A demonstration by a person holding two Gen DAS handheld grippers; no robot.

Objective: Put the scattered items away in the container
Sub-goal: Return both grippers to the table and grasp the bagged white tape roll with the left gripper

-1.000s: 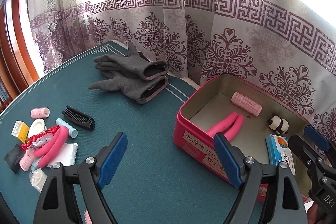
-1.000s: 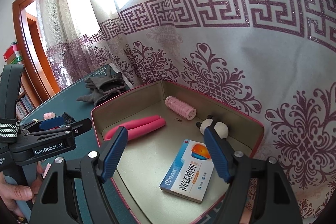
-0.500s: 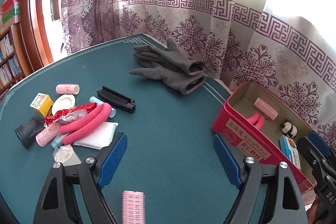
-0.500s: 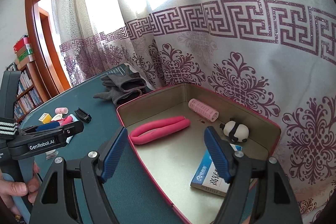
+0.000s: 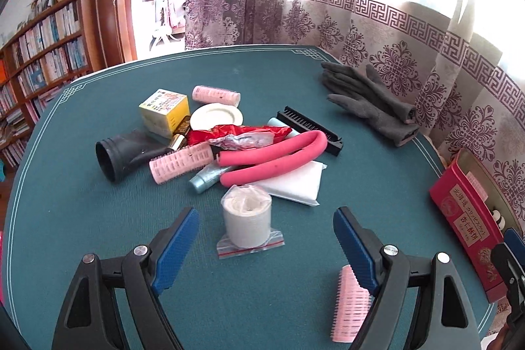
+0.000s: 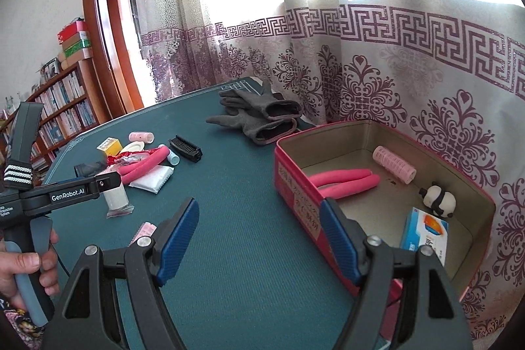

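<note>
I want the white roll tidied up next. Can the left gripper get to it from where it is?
Probably yes. The left gripper is open and empty, and the white roll stands upright on its plastic bag just ahead of the fingertips, with only bare green table between.

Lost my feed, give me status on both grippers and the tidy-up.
Left gripper open, empty, over bagged roll. Right gripper open, empty, beside red tin. Pile untidied on table. Nothing blocking.

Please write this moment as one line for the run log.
left claw: open, empty, above bagged white roll | right claw: open, empty, beside red tin | tin: four items inside
</note>
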